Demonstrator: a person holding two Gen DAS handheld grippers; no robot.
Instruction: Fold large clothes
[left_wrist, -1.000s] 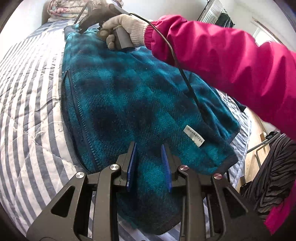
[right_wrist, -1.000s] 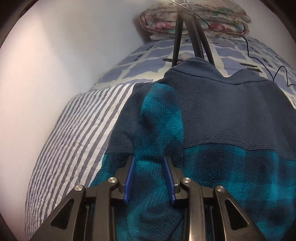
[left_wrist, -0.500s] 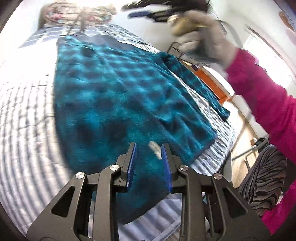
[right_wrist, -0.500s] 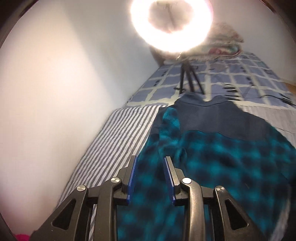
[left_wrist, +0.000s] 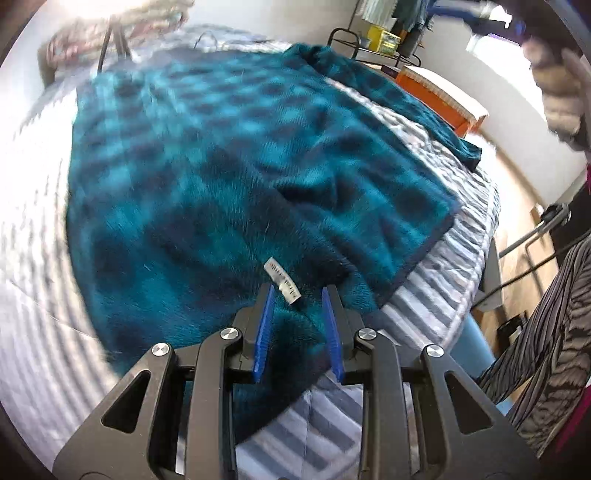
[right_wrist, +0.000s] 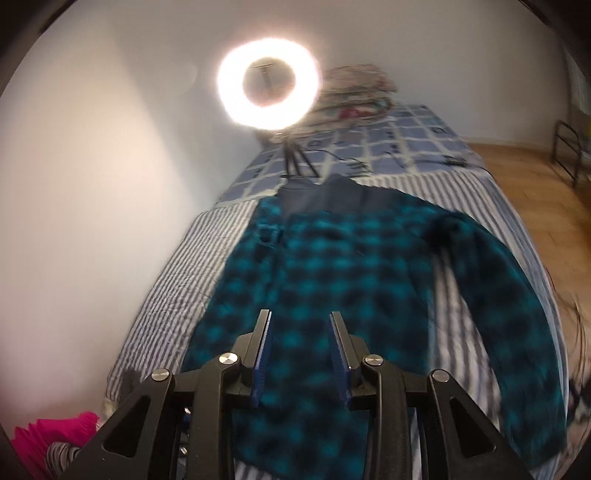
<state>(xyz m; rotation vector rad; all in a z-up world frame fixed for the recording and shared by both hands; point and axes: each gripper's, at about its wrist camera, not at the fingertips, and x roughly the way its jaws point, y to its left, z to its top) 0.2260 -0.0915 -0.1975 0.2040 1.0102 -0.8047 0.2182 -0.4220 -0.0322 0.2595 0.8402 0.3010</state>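
Observation:
A teal plaid fleece jacket (left_wrist: 221, 166) lies back up on the striped bedspread (left_wrist: 443, 277). Its near sleeve is folded in over the body, and the other sleeve (right_wrist: 498, 277) trails out toward the bed's edge. My left gripper (left_wrist: 297, 288) hovers low over the hem, its blue pads a little apart. The white label (left_wrist: 282, 282) shows between the tips and no pad presses on cloth. My right gripper (right_wrist: 300, 314) is high above the jacket (right_wrist: 332, 277); its jaws are opening with nothing between them. A gloved hand (left_wrist: 561, 85) is blurred at the top right.
A lit ring light (right_wrist: 267, 83) on a tripod (right_wrist: 293, 158) stands at the bed's head by a folded quilt (right_wrist: 354, 88). A white wall runs along the left. Wood floor (right_wrist: 535, 184), a metal rack (left_wrist: 369, 44) and an orange box (left_wrist: 439, 96) lie beyond the right edge.
The right gripper left the folded sleeve and drew back and up, far above the jacket. The person's arm swung out of the middle of the left view. The left gripper shifted until the label sat between its tips.

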